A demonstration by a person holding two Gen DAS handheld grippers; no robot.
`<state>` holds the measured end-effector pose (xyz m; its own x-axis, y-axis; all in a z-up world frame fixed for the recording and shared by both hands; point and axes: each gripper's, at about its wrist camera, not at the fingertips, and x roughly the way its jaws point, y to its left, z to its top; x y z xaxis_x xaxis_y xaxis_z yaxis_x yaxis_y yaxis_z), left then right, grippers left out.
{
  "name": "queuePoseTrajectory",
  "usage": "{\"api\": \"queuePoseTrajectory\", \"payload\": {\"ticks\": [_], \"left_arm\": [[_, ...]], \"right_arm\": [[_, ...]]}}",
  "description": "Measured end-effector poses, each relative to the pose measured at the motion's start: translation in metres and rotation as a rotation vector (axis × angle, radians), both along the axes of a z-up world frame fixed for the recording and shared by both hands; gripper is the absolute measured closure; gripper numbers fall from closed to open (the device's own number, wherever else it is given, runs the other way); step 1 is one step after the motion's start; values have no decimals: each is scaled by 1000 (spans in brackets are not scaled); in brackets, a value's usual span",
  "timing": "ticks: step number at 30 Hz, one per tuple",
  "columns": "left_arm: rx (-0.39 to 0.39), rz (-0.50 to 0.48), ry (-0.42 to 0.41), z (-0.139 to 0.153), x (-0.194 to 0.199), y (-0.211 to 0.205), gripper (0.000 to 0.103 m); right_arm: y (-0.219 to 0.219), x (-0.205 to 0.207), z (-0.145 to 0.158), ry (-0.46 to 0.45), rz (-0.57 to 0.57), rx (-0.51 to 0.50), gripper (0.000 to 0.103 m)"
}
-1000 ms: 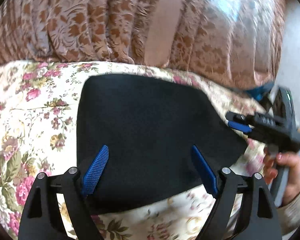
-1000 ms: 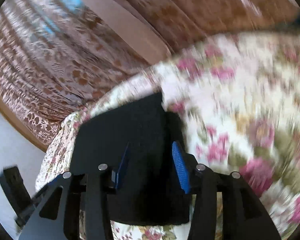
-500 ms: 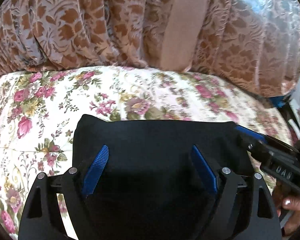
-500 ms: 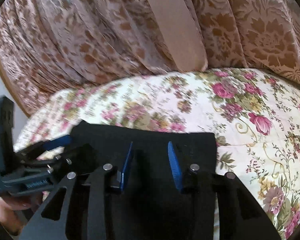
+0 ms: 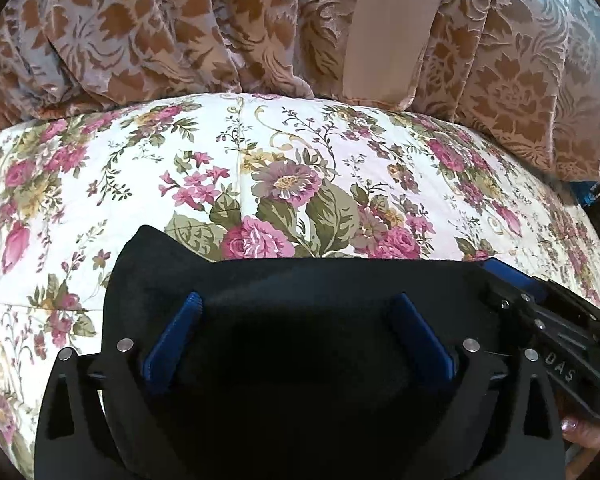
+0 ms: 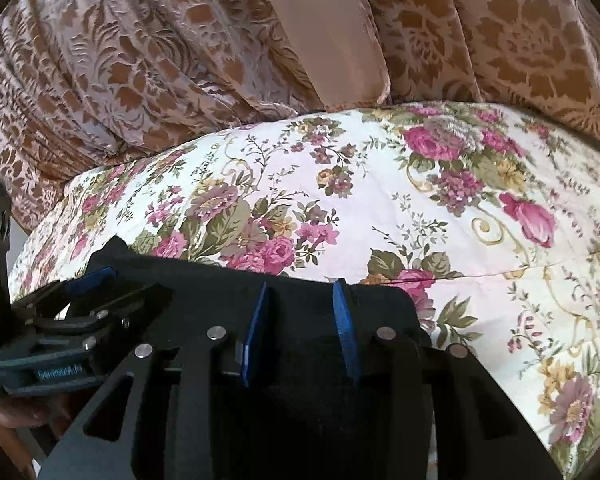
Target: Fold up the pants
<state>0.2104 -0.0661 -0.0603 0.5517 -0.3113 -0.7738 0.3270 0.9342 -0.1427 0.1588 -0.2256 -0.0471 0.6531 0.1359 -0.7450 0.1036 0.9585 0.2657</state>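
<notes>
- Brown damask curtains (image 5: 148, 36) are hanging in heavy folds across the whole background, their hems resting on the far edge of the bed; a plain tan band (image 5: 388, 28) is running down between the folds.
- A floral bedspread (image 5: 300, 148), cream with pink roses and green leaves, is covering the bed (image 6: 480, 280) and filling the middle of both views.
- The black pants (image 5: 300, 320) are lying folded on the near part of the bedspread, their far edge straight, with one rounded corner rising at the left.
- The left tongs (image 5: 300, 328) are hovering over the pants with jaws spread wide, having just been opening further; the cloth is lying under and between the blue pads, which are not pressing on it.
- The right tongs (image 6: 300, 328) are sitting over the right end of the pants, jaws narrow and just been closing; whether the pads are pinching cloth cannot be told.
- A hand (image 5: 584, 434) is showing below the right tongs' body at the picture's lower right edge.
</notes>
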Motion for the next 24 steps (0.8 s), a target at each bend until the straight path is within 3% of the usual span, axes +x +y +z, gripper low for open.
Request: {"api": "queuePoseTrajectory", "payload": {"ticks": [13, 20, 22, 24], "left_arm": [[-14, 4, -50, 0, -7, 2, 7], [-24, 4, -89, 18, -37, 15, 7], [-12, 14, -109, 21, -51, 22, 7], [0, 26, -124, 23, -67, 34, 7]], "right_arm": [[7, -7, 2, -57, -11, -45, 71], [7, -20, 7, -108, 1, -32, 69], [3, -26, 10, -131, 10, 11, 65], [-3, -36, 17, -157, 15, 61, 51]]}}
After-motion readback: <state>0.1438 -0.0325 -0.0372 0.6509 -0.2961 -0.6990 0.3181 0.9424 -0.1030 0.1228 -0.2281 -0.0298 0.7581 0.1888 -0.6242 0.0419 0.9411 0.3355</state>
